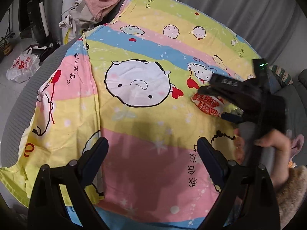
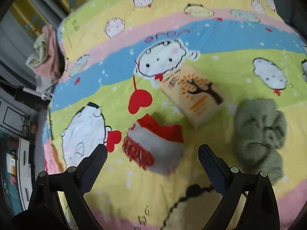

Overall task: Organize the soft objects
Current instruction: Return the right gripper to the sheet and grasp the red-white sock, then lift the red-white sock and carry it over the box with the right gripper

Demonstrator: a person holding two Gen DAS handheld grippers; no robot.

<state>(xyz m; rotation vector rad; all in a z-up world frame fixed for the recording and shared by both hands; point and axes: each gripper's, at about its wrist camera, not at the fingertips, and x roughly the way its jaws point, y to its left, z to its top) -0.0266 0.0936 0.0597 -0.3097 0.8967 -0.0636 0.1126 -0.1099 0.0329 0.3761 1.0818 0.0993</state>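
The right gripper [image 2: 152,164] hangs over the cartoon sheet [image 2: 220,44], jaws wide, nothing between them; a red-and-white cloth [image 2: 155,149] lies just ahead; a tissue pack [image 2: 193,97] sits beyond it; a green towel [image 2: 261,134] lies crumpled to the right; clothes [image 2: 47,55] are heaped at the sheet's far left edge.

On the bedsheet [image 2: 239,38], the sock [image 2: 153,145] lies left of the towel [image 2: 261,132], the tissue pack [image 2: 193,97] behind them.
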